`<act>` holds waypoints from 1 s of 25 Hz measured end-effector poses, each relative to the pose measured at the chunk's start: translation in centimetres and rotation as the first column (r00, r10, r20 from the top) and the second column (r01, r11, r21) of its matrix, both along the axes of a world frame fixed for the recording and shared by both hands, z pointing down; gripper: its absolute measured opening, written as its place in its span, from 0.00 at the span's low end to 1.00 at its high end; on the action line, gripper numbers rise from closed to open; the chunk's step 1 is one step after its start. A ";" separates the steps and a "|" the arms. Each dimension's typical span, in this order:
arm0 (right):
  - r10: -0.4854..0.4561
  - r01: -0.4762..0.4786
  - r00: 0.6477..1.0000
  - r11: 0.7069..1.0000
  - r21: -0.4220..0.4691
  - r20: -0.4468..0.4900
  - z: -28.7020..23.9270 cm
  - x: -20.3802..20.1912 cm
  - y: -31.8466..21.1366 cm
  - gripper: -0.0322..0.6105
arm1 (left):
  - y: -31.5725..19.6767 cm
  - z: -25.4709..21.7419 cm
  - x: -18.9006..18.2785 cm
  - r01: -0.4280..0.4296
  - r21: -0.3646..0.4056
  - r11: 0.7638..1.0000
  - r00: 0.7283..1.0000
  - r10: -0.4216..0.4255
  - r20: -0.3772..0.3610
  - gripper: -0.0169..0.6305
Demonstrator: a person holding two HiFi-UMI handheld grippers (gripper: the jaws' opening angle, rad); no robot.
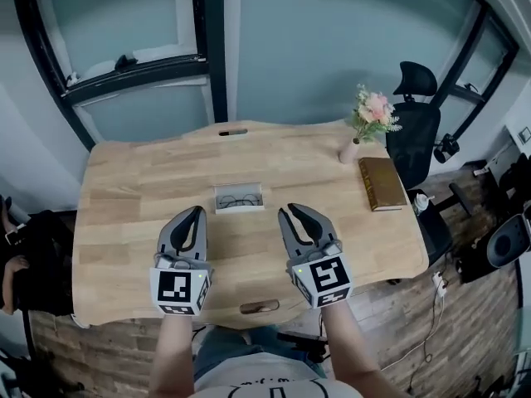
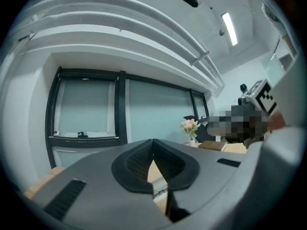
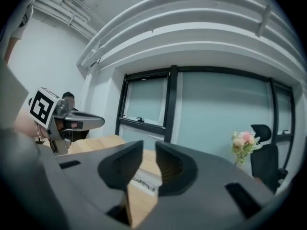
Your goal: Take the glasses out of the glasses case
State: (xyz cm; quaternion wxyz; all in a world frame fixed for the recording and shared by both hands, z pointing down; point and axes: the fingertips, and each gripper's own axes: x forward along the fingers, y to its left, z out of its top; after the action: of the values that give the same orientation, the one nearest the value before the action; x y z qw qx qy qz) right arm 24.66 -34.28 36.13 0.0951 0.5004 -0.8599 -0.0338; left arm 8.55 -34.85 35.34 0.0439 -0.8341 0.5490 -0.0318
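Note:
An open white glasses case (image 1: pixel 239 198) lies in the middle of the wooden table (image 1: pixel 124 197), with thin dark-framed glasses (image 1: pixel 240 199) inside it. My left gripper (image 1: pixel 197 211) hovers just near and left of the case, its jaws meeting at the tips with nothing in them. My right gripper (image 1: pixel 289 211) hovers near and right of the case. In the left gripper view the shut gripper (image 2: pixel 153 142) hides most of the glasses (image 2: pixel 160 191). In the right gripper view the gripper (image 3: pixel 149 145) shows a narrow empty gap, and the case (image 3: pixel 144 184) lies ahead.
A vase of pink flowers (image 1: pixel 371 119) and a brown book (image 1: pixel 382 182) stand at the table's far right. A black office chair (image 1: pixel 415 127) is beyond that corner. Dark window frames (image 1: pixel 211 48) run behind the table. Cable slots sit at the back edge (image 1: pixel 233 131) and front edge (image 1: pixel 260 307).

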 end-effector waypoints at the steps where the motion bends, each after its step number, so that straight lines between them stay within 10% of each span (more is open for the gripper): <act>1: -0.031 0.031 0.999 0.999 -0.022 -0.011 0.7 -0.1 -0.7 0.26 | -0.2 0.2 0.1 0.014 -0.004 1.000 1.000 -0.014 0.006 0.05; 2: -0.062 0.060 0.998 0.997 -0.044 -0.030 1.3 -0.2 -1.3 0.39 | -0.5 0.3 0.1 0.026 -0.009 1.000 1.000 -0.026 0.011 0.05; 9: -0.283 0.252 0.934 0.954 -0.160 -0.217 6.6 -3.7 -5.4 0.29 | -2.2 2.0 -1.3 0.102 -0.045 0.994 0.994 -0.101 0.030 0.05; 25: -0.672 0.371 0.518 0.734 -0.568 -0.530 24.2 -10.5 -14.7 0.18 | -8.9 10.2 -5.9 0.086 -0.173 0.981 0.995 -0.077 0.060 0.05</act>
State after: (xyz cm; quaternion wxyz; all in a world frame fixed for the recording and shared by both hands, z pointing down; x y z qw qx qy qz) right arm 14.19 -48.98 60.35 0.4980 0.1289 -0.8537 -0.0810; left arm 2.64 -43.77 45.57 -0.0165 -0.8103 0.5765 -0.1037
